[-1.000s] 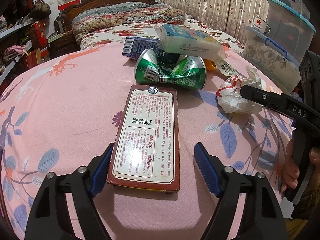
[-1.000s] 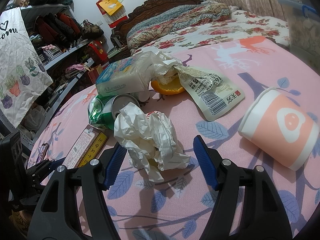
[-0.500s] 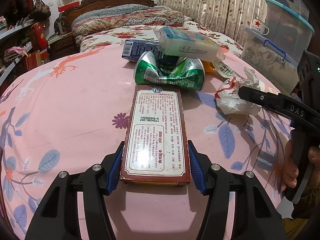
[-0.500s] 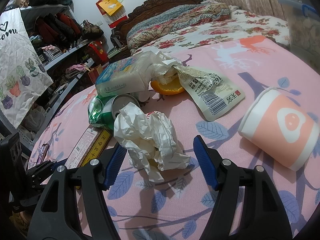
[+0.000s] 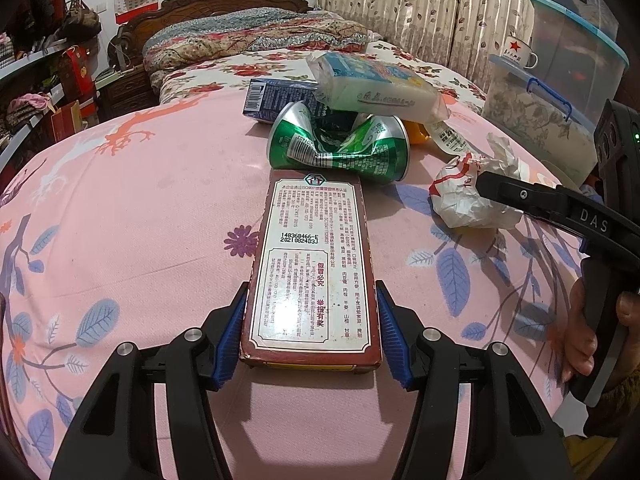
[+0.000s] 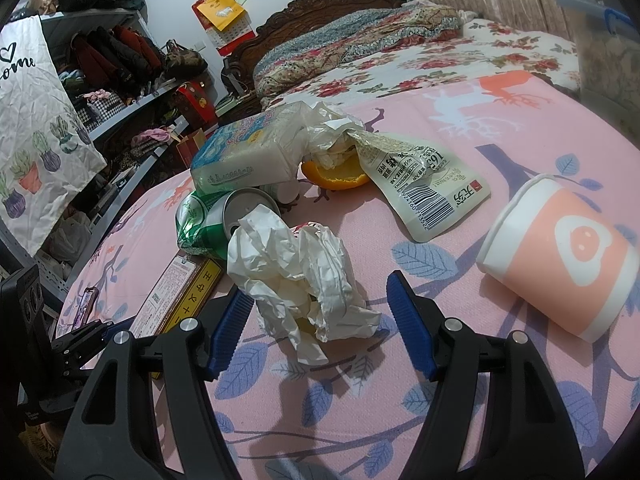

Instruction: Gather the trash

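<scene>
Left claw (image 5: pixel 310 330) clamps near end of flat red box (image 5: pixel 314 268), lying near bench's (image 5: pixel 132 216) front edge; lift level, clear of crushed green can (image 5: pixel 340 152). Right claw (image 6: pixel 320 320) gapes around crumpled paper (image 6: pixel 300 276), pads not touching

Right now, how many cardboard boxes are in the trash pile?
2. The red-brown box lies flat nearest the camera, between the left claw pads. The blue box lies behind the crushed green can, under the tissue pack. More may be hidden.
</scene>
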Available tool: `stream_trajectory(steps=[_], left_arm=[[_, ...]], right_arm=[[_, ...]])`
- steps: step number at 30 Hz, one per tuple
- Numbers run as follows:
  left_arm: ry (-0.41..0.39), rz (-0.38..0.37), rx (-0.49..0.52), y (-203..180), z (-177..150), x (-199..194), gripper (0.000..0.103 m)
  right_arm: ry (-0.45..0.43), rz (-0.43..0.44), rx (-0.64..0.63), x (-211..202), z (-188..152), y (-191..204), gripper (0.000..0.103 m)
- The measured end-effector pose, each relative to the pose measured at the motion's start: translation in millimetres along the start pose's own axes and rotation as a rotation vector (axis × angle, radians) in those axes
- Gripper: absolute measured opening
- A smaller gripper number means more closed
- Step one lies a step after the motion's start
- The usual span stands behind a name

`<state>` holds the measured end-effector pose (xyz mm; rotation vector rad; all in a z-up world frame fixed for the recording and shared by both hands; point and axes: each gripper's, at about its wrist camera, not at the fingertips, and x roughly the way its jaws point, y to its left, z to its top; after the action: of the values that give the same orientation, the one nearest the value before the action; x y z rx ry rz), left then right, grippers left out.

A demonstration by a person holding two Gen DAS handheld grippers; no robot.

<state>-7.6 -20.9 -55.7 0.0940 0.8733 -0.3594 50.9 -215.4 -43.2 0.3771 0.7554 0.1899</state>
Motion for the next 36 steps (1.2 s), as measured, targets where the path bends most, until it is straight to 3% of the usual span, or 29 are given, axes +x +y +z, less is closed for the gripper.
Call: stream_trajectory(steps=[21,28,36], left_arm=[[0.000,-0.001,-0.001,0.0,-0.1,0.1,0.055],[-0.001,-0.001,-0.001,0.5,-0.2,0.0,0.055],[-0.001,-0.002,-0.001,0.4,-0.3,0.1,0.055]], right_arm=[[-0.001,0.000,0.001,0.5,-0.6,0.1,0.070],[0.009,0.005,-0.009,2.3,2.7,5.2,0.063],[0.008,0.005,-0.007,3.3,3.2,6.2,0.064]])
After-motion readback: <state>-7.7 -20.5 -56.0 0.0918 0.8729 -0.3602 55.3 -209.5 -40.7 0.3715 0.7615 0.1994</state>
